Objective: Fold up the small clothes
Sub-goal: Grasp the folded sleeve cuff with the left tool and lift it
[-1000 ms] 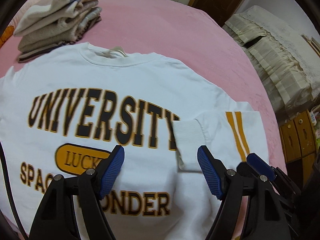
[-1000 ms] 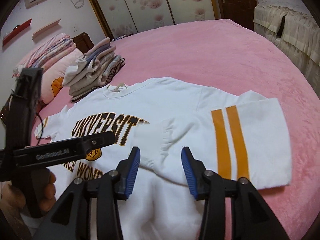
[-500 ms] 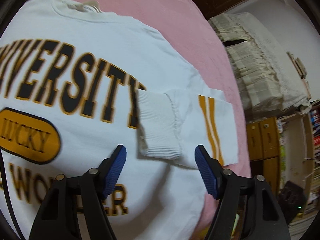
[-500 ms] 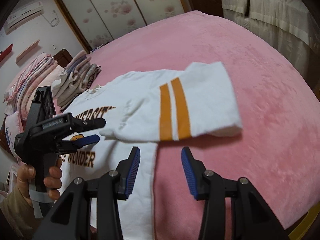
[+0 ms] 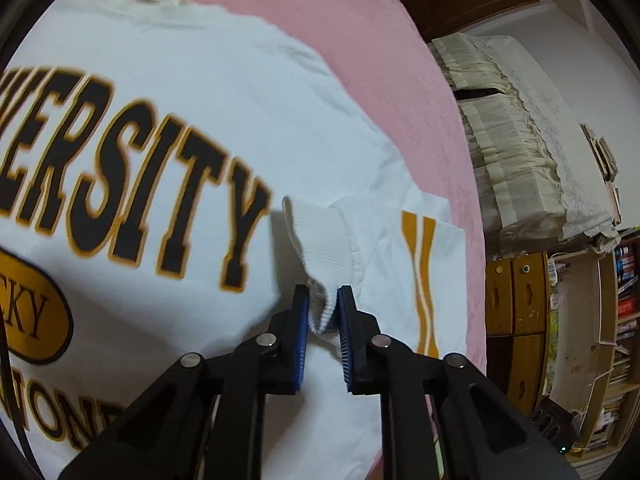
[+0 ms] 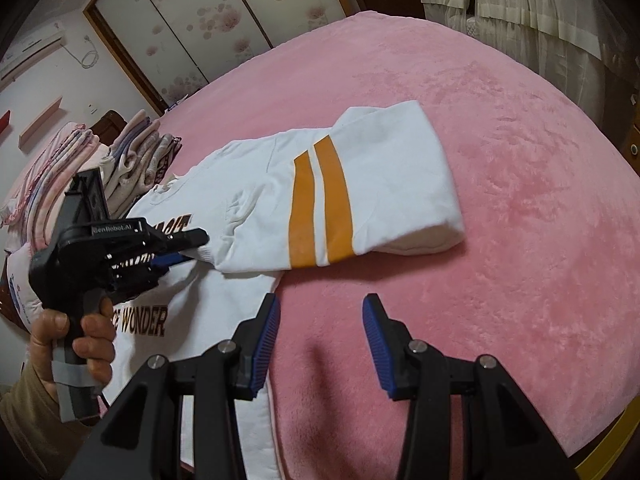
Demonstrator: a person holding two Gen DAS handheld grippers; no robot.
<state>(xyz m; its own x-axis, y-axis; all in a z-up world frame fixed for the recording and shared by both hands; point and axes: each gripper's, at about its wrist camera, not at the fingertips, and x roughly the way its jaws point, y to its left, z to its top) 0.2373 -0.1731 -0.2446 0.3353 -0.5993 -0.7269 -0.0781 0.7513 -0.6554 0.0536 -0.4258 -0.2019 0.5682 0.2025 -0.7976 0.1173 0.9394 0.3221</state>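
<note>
Your left gripper (image 5: pixel 323 307) has just closed its blue pads on the ribbed cuff (image 5: pixel 320 236) of the white sweatshirt (image 5: pixel 192 128), pinching it beside the black-and-gold "…VERSITY" print; half a second ago those jaws stood wide around the cuff. Its body reads "GenRobot.AI", with "WONDER" legible below on the shirt. Your right gripper (image 6: pixel 320 332) hangs half open, holding nothing, over the pink bedspread (image 6: pixel 500 200), just short of the striped sleeve (image 6: pixel 340 200), having drifted off the shirt.
</note>
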